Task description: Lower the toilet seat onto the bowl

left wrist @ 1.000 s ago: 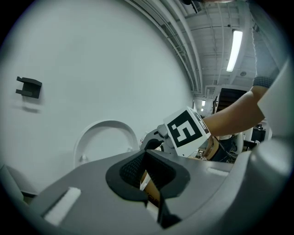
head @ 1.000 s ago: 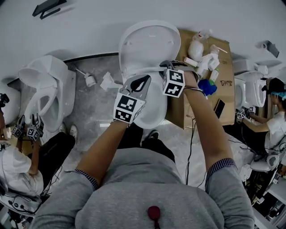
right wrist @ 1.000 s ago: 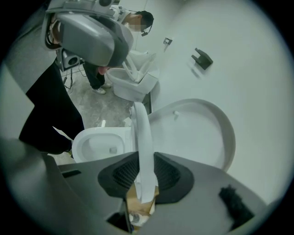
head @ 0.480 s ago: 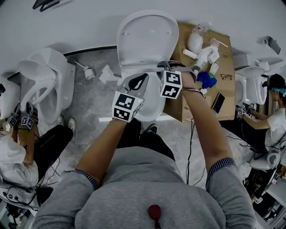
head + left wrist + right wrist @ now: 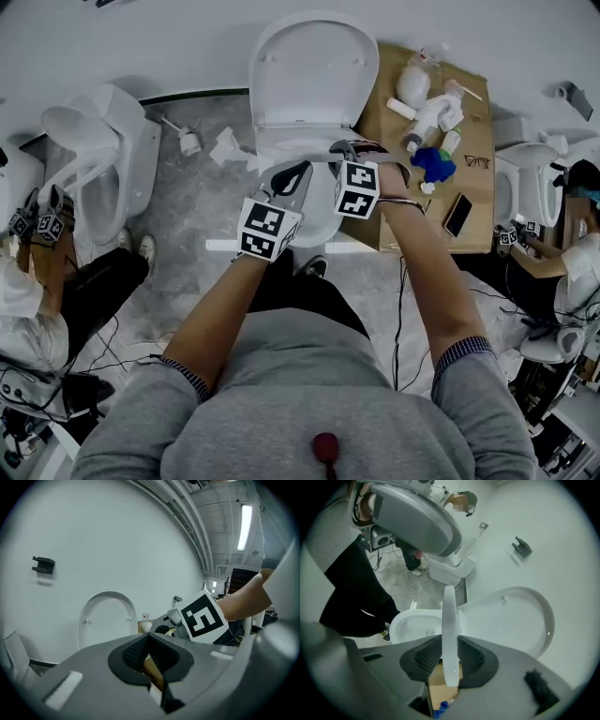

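The white toilet's lid (image 5: 311,67) stands up against the wall. Its seat (image 5: 449,630) is tilted partway off the lid, and in the right gripper view I see it edge-on over the bowl (image 5: 412,623). My right gripper (image 5: 449,644) is shut on the seat's front rim; in the head view it (image 5: 341,150) points steeply down over the bowl (image 5: 314,220). My left gripper (image 5: 289,175) hovers just left of it, above the bowl, touching nothing. In the left gripper view its tips (image 5: 148,637) meet with nothing between them, and the lid (image 5: 107,618) lies ahead.
A cardboard box (image 5: 441,192) right of the toilet carries bottles, a blue cloth (image 5: 433,161) and a phone (image 5: 459,216). A second toilet (image 5: 94,169) stands at the left. Other people work at both sides. Small white items (image 5: 190,142) lie on the grey floor.
Both grippers have moved toward me and a little down. The seat has come further away from the lid with the right gripper.
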The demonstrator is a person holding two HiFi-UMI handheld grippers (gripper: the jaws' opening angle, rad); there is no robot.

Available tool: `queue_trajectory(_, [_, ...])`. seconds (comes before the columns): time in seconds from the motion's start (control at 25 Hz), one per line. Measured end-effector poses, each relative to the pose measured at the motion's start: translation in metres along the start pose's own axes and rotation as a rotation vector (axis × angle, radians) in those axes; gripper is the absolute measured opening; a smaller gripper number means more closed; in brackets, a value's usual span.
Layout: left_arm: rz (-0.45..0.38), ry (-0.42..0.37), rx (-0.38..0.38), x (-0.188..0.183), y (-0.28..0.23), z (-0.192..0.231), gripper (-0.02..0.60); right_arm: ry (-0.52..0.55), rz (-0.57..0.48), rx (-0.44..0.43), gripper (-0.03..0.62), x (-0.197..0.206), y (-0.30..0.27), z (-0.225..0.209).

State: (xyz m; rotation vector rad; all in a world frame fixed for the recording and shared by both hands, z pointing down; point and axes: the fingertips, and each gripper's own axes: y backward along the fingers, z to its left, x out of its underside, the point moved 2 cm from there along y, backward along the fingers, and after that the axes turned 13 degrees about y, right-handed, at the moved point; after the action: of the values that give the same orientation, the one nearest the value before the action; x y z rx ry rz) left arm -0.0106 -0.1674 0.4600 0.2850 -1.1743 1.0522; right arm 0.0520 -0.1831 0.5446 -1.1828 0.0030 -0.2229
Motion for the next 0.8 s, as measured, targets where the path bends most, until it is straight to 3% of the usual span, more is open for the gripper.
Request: queue_trajectory(0.8, [0.003,0.075,-0.083,0.070,0.019,-0.019,0.009,-0.031,-0.076,-0.006,0.126,-0.011,-0.010,0.067])
